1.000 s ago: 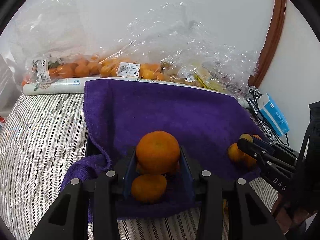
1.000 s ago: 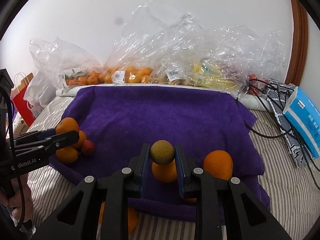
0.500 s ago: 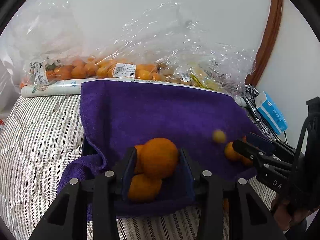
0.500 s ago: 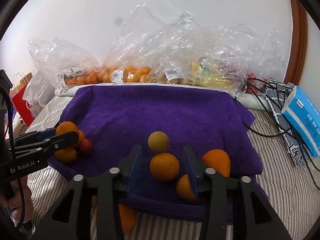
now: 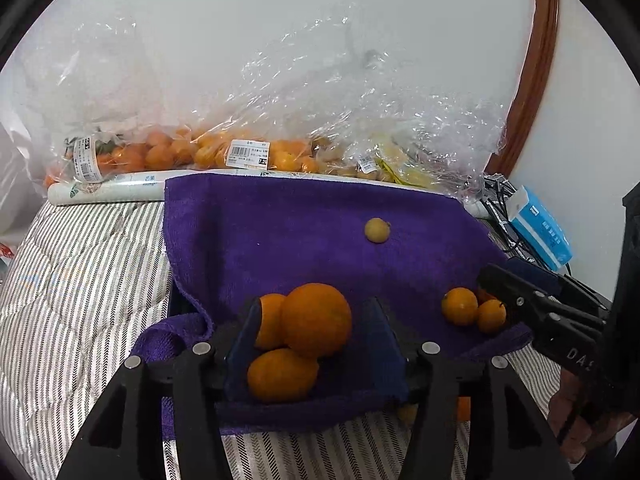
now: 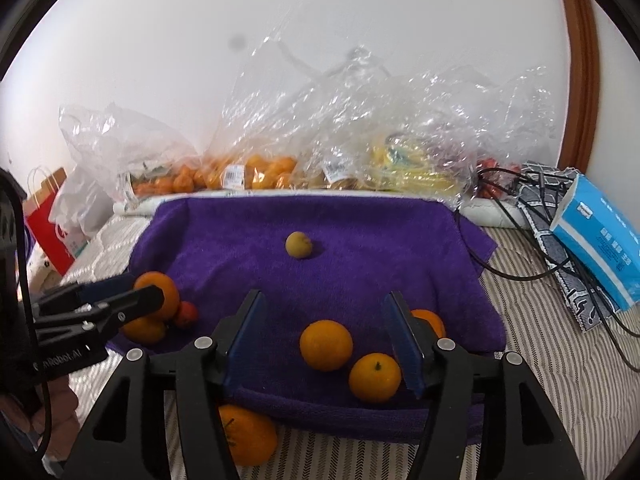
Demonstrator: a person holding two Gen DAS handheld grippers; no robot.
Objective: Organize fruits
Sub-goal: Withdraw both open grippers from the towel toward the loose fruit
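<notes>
A purple towel (image 5: 300,232) (image 6: 360,248) lies on the striped bed. My left gripper (image 5: 312,324) is open above a pile of oranges: a big orange (image 5: 316,320) and two smaller ones (image 5: 282,376) sit between its blue pads without being gripped. My right gripper (image 6: 324,328) is open and empty, with two oranges (image 6: 326,344) (image 6: 374,376) on the towel between its pads. A small yellow-green fruit (image 6: 299,245) (image 5: 377,230) rests alone mid-towel. A small red fruit (image 6: 186,314) lies by the left pile.
Clear plastic bags of oranges (image 5: 168,152) (image 6: 256,168) and yellow fruit (image 6: 404,168) line the wall. A blue tissue pack (image 6: 600,236) and black cables (image 6: 520,256) lie at the right. One orange (image 6: 244,436) sits off the towel's front edge. A red paper bag (image 6: 48,216) stands far left.
My right gripper opened wide and let go of the yellow-green fruit, which rolled away to mid-towel. My left gripper opened and the big orange now rests loose on its pile.
</notes>
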